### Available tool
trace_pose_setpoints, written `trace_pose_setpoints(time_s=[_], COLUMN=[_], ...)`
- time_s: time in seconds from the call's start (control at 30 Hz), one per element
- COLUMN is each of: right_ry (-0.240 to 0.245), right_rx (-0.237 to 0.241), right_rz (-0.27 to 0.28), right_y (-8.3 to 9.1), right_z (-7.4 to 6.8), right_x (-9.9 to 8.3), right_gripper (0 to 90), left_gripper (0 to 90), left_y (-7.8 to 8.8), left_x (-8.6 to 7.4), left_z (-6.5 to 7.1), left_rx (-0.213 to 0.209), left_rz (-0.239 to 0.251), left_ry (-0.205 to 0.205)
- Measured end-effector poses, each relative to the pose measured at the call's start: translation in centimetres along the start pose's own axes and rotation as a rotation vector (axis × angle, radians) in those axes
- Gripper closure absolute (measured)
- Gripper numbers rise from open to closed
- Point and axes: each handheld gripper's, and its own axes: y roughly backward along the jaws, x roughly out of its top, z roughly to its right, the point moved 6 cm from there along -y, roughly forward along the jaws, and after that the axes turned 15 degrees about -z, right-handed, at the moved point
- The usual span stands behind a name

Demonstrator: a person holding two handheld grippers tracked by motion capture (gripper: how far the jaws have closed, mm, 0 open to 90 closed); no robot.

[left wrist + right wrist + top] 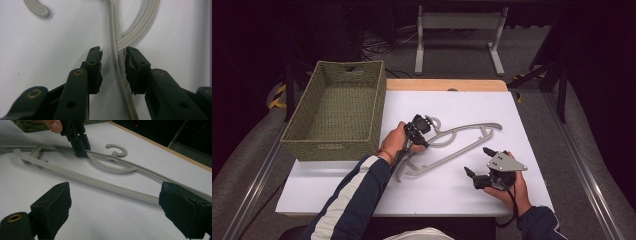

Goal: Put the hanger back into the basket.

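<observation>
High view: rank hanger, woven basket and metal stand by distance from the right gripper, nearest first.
From the right gripper:
1. Grey hanger, lying flat on the white sheet just up-left of it; the left gripper is at its neck.
2. Woven basket, at the table's far left.
3. Metal stand, on the floor beyond the table's far edge.

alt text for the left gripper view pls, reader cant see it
Looking down on a white table, the left claw straddles the pale grey plastic hanger near its neck, jaws slightly apart: the right pad is against the hanger's bars, the left one clear. The tip of the hanger's hook curls in at top left.
</observation>
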Motion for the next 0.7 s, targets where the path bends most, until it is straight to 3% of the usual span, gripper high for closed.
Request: trace_pose_setpoints(time_s=[0.13, 0.27, 0.33, 0.37, 0.4, 0.43, 0.5, 0.53, 0.6, 0.7], right_ry=[-0.005, -0.002, -0.014, -0.018, -0.02, -0.016, -0.01, -0.004, 0.003, -0.012], right_rx=[-0.002, -0.015, -0.016, -0.017, -0.015, -0.014, -0.018, -0.019, -0.024, -0.03], right_rz=[-0.001, 0.014, 0.016, 0.017, 0.014, 0.014, 0.023, 0.03, 0.039, 0.048], right_y=[-0.1, 0.2, 0.2, 0.2, 0.2, 0.2, 0.3, 0.4, 0.5, 0.6], right_z=[0.1, 0.3, 0.5, 0.6, 0.6, 0.5, 0.5, 0.4, 0.3, 0.5], right_x=[-0.1, 0.0, -0.1, -0.1, -0.1, -0.1, 0.0, 0.1, 0.1, 0.1], right_gripper=[11.2, 11.2, 11.3, 11.3, 11.6, 11.8, 11.9, 11.9, 11.9, 11.9], left_gripper=[77.7, 80.9, 81.7, 81.8, 81.9, 81.9, 81.9, 81.8, 82.0, 82.0], left_y=[0.0, 0.0, -0.1, -0.1, -0.1, 0.0, 0.4, 1.0, 2.4, 3.9], left_x=[0.1, 0.1, 0.1, 0.1, 0.1, 0.2, 0.2, 0.2, 0.1, -0.2], left_z=[0.6, 0.5, 0.7, 0.7, 0.7, 0.4, 0.0, -0.2, -0.3, -0.4], left_rx=[0.046, 0.048, 0.083, 0.136, 0.136, 0.193, 0.186, 0.213, 0.217, 0.24], left_rz=[0.001, 0.033, 0.047, 0.075, 0.075, 0.095, 0.175, 0.227, 0.305, 0.358], left_ry=[-0.03, -0.032, -0.04, -0.03, -0.03, -0.011, 0.027, 0.05, 0.073, 0.079])
